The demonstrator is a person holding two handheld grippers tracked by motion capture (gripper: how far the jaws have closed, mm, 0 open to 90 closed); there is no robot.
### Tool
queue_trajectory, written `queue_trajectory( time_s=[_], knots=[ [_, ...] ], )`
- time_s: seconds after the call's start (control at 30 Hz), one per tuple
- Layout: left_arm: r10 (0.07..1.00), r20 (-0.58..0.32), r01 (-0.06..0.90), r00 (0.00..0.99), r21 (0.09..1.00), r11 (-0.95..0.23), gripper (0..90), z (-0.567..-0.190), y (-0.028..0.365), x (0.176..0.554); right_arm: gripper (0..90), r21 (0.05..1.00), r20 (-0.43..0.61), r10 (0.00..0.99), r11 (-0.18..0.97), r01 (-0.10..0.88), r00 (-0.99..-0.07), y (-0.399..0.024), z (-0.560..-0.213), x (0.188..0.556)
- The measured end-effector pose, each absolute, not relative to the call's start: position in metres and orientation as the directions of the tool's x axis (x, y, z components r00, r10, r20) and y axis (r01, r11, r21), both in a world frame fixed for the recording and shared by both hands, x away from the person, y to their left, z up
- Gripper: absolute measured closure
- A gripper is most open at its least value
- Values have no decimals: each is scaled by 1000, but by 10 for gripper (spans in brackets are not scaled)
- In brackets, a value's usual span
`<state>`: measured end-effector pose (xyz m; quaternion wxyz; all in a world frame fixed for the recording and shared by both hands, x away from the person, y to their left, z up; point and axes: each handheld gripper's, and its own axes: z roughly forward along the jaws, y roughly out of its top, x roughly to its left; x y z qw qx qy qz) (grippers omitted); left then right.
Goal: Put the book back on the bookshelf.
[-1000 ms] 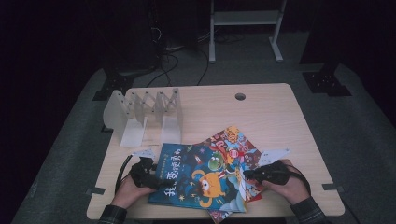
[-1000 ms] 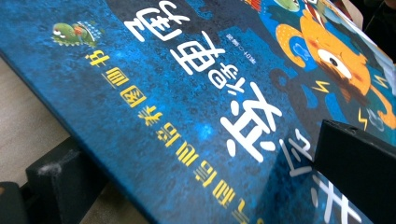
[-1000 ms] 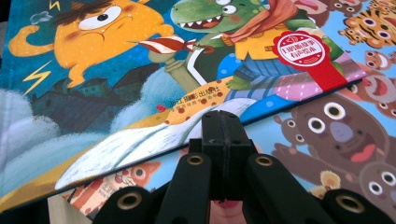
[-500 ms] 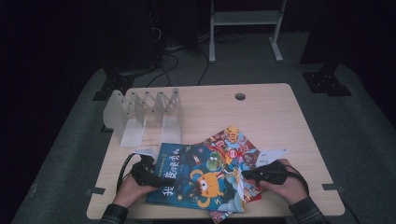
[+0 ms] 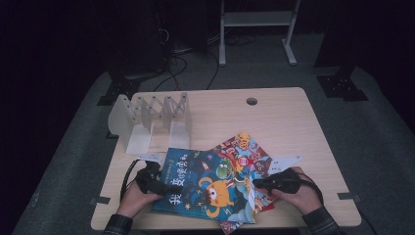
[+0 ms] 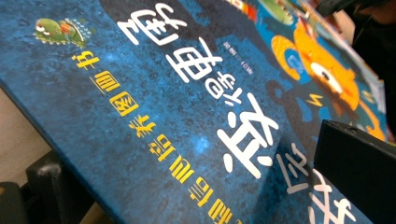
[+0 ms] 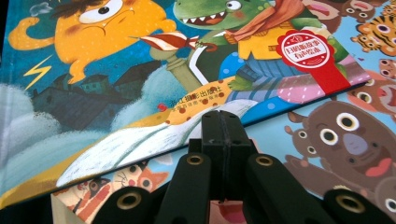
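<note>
The blue book [image 5: 205,188] lies at the table's [image 5: 293,127] 6 o'clock edge, on top of a red book [image 5: 244,152] that sticks out toward 1 o'clock. The left gripper [image 5: 157,183] has the blue book's 9 o'clock edge between its jaws, one above the cover and one below, so it seems to grip it. The right gripper [image 7: 223,140] is fully closed with nothing in it, tips against the book's 3 o'clock edge. I judge the step is lifting this book. Next it must rise and go to the rack [image 5: 151,117] at 10 o'clock.
</note>
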<state>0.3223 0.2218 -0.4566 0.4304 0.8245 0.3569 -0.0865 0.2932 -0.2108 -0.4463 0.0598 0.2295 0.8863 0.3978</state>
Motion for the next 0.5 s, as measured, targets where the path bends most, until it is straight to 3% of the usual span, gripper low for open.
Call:
queue_trajectory(
  time_s=[0.5],
  knots=[
    [482, -444, 627, 755, 703, -335, 0, -427, 227, 317, 880, 731, 95, 444, 576, 365, -891, -207, -446, 293]
  ],
)
